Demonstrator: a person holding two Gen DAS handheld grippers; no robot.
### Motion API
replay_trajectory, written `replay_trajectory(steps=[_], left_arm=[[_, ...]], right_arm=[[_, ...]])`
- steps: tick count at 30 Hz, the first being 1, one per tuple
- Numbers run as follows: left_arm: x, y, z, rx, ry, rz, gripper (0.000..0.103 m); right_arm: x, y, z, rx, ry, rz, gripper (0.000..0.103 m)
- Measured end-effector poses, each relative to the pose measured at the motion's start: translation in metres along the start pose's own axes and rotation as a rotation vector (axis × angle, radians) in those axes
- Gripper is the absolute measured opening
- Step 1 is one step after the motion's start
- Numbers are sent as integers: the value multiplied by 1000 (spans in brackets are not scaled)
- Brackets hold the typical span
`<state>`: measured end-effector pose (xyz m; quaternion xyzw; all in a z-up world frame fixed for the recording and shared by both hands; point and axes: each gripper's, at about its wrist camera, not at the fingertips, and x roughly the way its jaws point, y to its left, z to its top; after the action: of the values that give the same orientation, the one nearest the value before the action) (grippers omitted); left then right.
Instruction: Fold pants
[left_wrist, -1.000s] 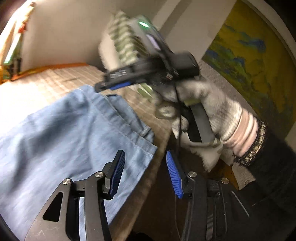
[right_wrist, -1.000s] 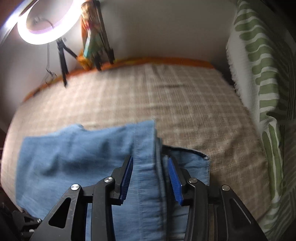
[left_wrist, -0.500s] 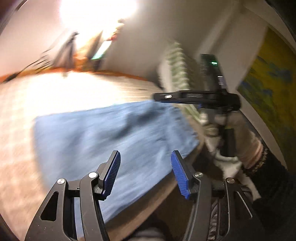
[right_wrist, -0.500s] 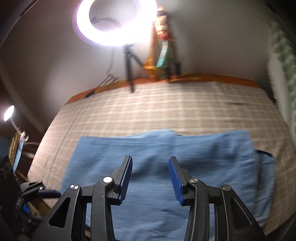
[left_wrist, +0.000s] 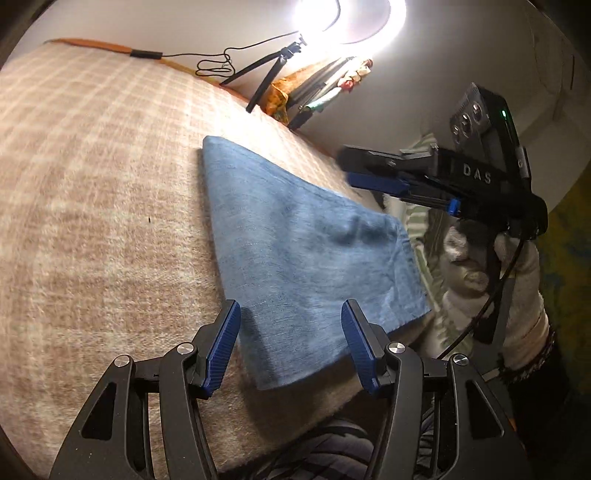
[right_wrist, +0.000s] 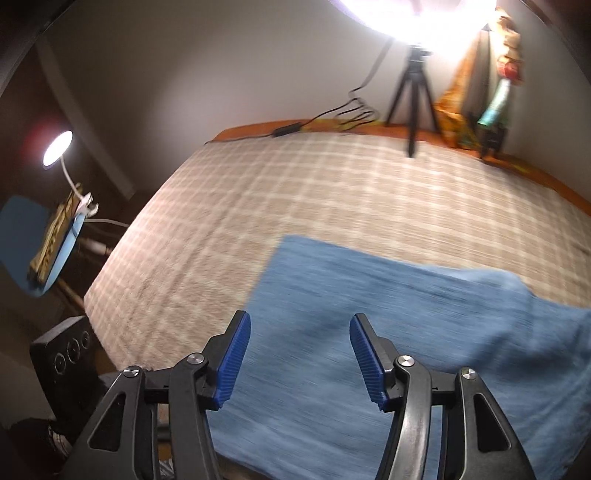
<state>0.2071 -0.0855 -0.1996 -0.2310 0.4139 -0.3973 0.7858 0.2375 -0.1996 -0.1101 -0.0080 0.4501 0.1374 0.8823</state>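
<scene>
The left gripper (left_wrist: 290, 345) was held above the near edge of the bed, its blue-padded fingers (left_wrist: 221, 345) spread wide apart and clamped on nothing. Between and beyond the fingers lay the pants (left_wrist: 303, 251), blue denim, folded into a flat oblong on the checked blanket (left_wrist: 96, 192); one near corner sat close to the blanket's front edge. The fabric lay flat apart from a small ripple toward its right side.

To the right in the left wrist view, the right gripper (left_wrist: 373, 171) was seen from the side, held in a hand (left_wrist: 502, 280) wearing a pale knit glove. Its black body bore the white letters "DAS". A green indicator light showed on the camera unit mounted above it. No other writing could be read.

In the right wrist view, the right gripper (right_wrist: 299, 356) hovered over the pants (right_wrist: 406, 332) with its fingers (right_wrist: 232, 360) well apart and empty. The pants occupied the near right part of the blanket (right_wrist: 295, 192); the picture was blurred there.

At the far edge of the bed stood a black tripod (right_wrist: 415, 88) under a bright ring light (right_wrist: 424, 11), with a cable (right_wrist: 332, 110) trailing leftward. A small lamp (right_wrist: 57, 147) shone at far left.
</scene>
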Motion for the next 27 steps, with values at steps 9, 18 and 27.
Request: replay_trajectory(steps=[9,18,27], left_arm=[[2,6,-6,-84,-45,-133,54],[-3,-15,-4,19,-80,-110,54],[-20,6,-4,7,-93,-29,54]], right_arm=[[69,51,26,-87,188,-49,63],[119,65,50,-182,343,-244,63],[149,64,54,-171,440,-271,44]])
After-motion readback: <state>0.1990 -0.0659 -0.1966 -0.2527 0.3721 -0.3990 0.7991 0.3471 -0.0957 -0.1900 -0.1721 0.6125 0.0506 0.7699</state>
